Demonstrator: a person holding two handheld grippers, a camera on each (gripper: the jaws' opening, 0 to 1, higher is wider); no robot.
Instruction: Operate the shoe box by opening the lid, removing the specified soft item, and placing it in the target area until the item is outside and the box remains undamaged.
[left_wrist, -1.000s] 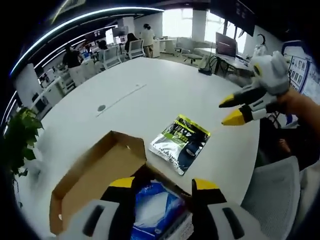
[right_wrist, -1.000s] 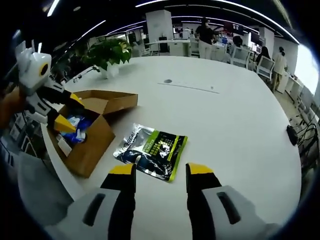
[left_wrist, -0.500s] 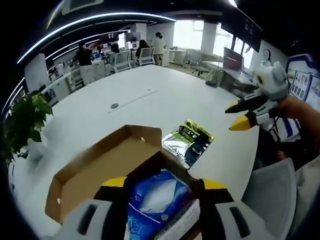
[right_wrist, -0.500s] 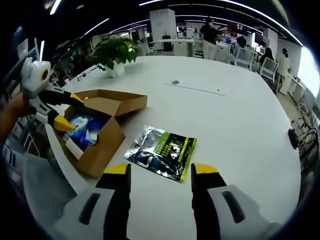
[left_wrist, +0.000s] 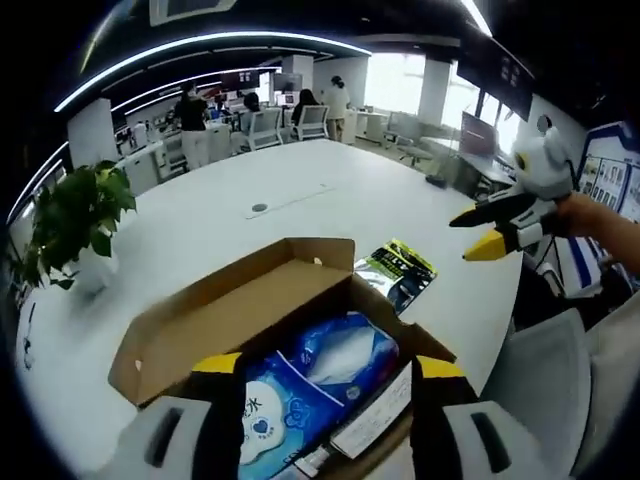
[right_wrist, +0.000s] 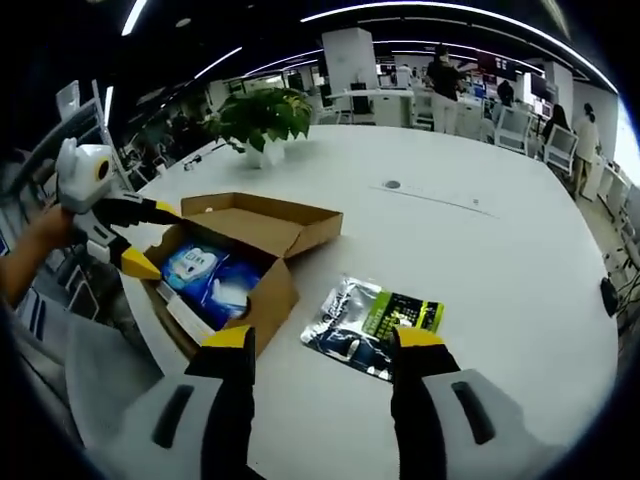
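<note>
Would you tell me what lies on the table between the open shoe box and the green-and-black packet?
Nothing: in the right gripper view, bare white table separates the shoe box from the packet.

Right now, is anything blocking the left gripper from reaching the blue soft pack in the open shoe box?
Nothing visible does. The shoe box lid is folded back, and the blue soft pack lies exposed just ahead of the open left gripper.

Open-plan office: desks (left_wrist: 180, 150), swivel chairs (left_wrist: 262, 125), monitor (left_wrist: 477, 133)
</note>
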